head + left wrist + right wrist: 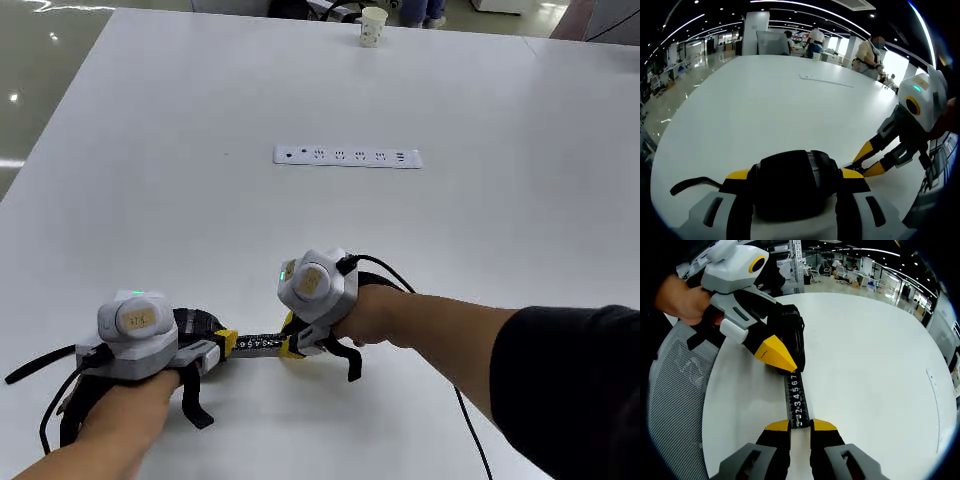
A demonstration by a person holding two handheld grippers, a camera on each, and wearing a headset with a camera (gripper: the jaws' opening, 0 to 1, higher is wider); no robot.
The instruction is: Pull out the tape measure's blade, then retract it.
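The black tape measure (792,182) rests on the white table (300,90), and my left gripper (795,175) is shut on its case, one jaw on each side. In the head view the left gripper (222,343) is at the lower left. A short length of the blade (795,399) is out, with numbers up to about 7 showing. My right gripper (800,426) is shut on the blade's end. In the head view the right gripper (290,340) is a little right of the case (200,325), with the blade (256,342) stretched between them.
A white power strip (347,156) lies mid-table. A paper cup (373,27) stands at the far edge. A black strap (40,365) trails left of the left gripper. A mesh chair (675,390) stands beside the table. People (867,52) stand beyond the far edge.
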